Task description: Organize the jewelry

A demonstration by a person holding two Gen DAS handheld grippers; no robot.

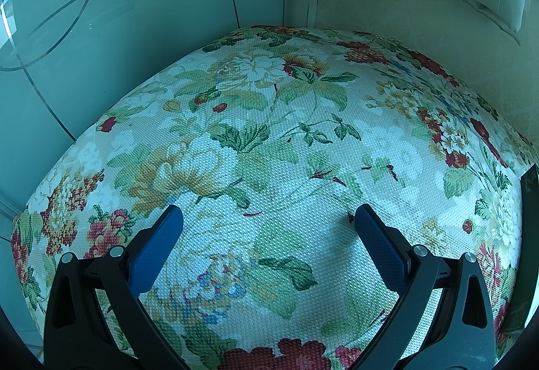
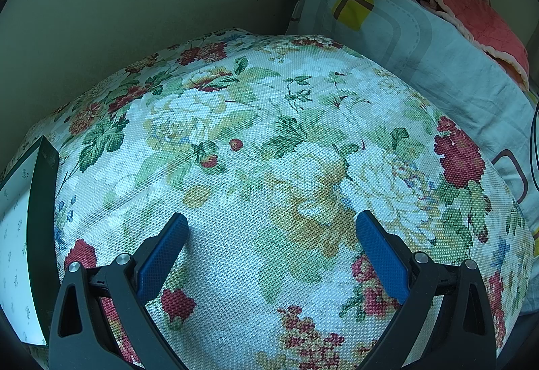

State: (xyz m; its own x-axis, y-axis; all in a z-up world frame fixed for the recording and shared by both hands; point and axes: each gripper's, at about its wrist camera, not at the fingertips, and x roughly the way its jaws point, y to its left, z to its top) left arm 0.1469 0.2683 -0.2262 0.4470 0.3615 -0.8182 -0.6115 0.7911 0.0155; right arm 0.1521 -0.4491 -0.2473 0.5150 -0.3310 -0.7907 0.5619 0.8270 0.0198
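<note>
Left wrist view: left gripper [image 1: 266,218] jaws spread, empty, over the floral tablecloth [image 1: 269,134]; dark box edge [image 1: 529,235] at the table's right edge. No jewelry visible.

Right wrist view: right gripper [image 2: 271,225] spread, empty; white box [image 2: 20,235] at left edge. Likely pre-grasp; next, reach toward the box.

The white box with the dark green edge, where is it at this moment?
In the right wrist view, the white box with the dark green edge lies at the far left on the floral woven cloth, left of the open right claw.
</note>
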